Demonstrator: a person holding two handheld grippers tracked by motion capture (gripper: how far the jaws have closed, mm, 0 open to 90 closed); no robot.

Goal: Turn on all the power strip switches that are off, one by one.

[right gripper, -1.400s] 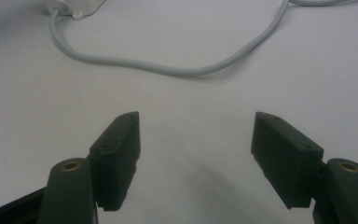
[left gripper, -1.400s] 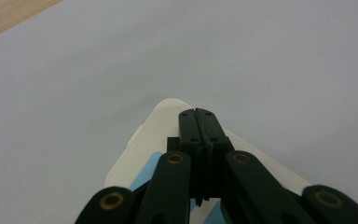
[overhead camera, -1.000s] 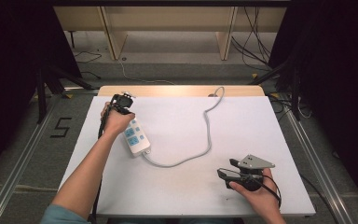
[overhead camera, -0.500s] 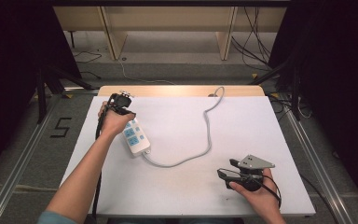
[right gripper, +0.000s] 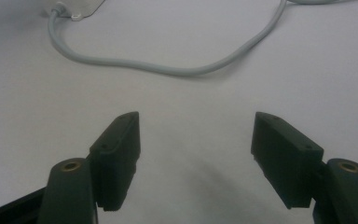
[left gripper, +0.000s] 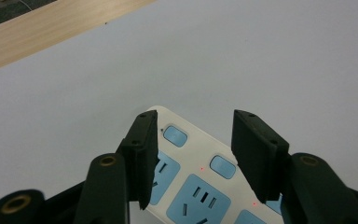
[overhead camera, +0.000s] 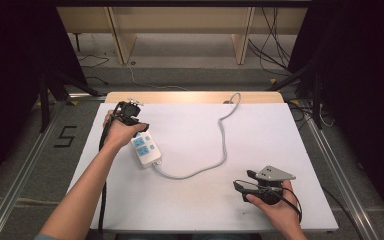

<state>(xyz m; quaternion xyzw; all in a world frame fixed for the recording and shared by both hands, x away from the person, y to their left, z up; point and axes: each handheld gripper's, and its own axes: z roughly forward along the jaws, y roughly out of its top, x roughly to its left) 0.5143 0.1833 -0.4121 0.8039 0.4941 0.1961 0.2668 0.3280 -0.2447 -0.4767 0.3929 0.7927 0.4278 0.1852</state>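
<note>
The left gripper [left gripper: 193,154], jaws just spread apart, hovers over the switch end of the power strip [overhead camera: 145,149] at the table's [overhead camera: 260,125] left side, apparently releasing it, while the right gripper [right gripper: 193,158] idles wide open.

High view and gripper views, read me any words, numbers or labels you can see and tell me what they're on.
"5": black mark on the floor left of the table.
Power strip: blue sockets and switches, no readable text.
Left gripper, right gripper: no markings.

Both grippers' fingers [left gripper: 142,154] apart
</note>
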